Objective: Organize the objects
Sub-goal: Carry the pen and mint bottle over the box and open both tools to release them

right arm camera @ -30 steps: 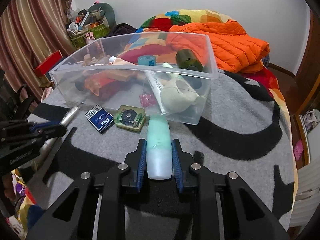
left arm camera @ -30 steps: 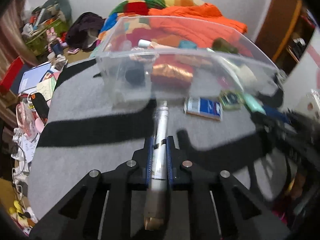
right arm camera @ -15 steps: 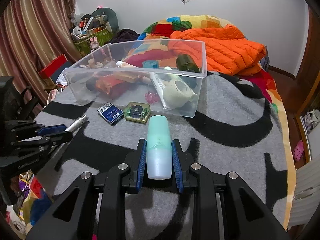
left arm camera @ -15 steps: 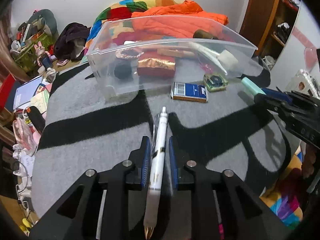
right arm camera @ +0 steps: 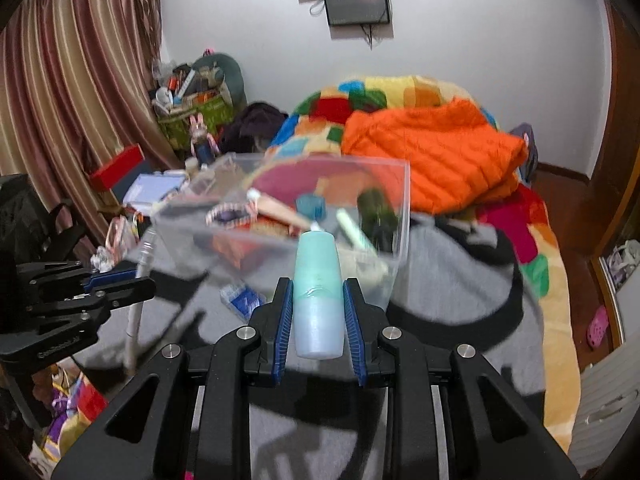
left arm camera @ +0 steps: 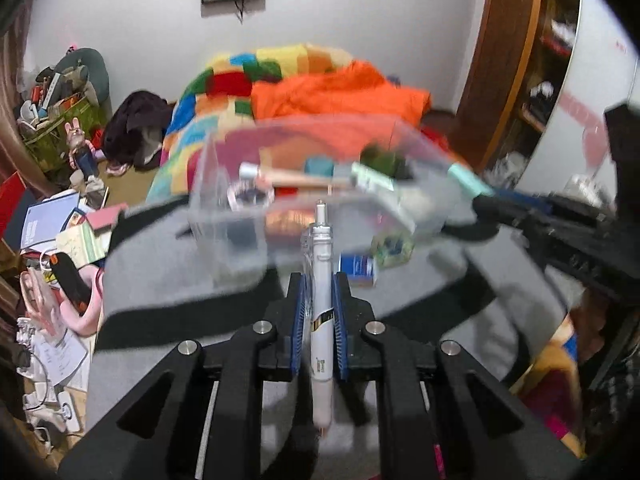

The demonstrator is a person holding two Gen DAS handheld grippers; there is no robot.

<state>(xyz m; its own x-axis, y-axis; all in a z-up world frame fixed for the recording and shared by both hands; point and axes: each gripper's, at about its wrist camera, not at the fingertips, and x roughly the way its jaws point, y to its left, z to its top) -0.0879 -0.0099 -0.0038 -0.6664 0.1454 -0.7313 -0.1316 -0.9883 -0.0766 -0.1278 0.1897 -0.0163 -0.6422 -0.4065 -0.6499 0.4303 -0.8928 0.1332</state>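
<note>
Our left claw (left arm camera: pixel 318 312) grips the pen (left arm camera: pixel 321 320); our right claw (right arm camera: pixel 318 312) clasps the teal bottle (right arm camera: pixel 318 296). We should clear the clear bin (right arm camera: pixel 400 216) rim before releasing.

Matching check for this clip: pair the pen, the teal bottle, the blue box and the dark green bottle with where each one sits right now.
Things:
1. pen
2. teal bottle
3. blue box
4. dark green bottle

Places:
A. inside the clear bin
B. clamped in the right tongs
C. lying on the grey blanket in front of the bin
D. clamped in the left tongs

Pairs: 1-D, 2-B, 3-C, 4-A
</note>
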